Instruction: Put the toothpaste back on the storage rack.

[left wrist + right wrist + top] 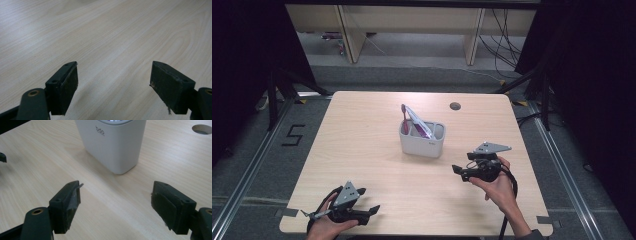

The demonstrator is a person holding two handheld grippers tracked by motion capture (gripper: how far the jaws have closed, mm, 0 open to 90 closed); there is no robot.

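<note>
fingers (67, 202) of right gripper (116, 206) wide apart, empty

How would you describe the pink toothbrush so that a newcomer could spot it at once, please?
On the light wooden table, find the white holder near the middle. The pink toothbrush stands in its left compartment, leaning up and left, beside a pale packet; it is the slim, bright pink one.

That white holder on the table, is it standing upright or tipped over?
Upright: the white holder stands on its base on the table, open top upward, with a pink toothbrush sticking up out of it.
</note>
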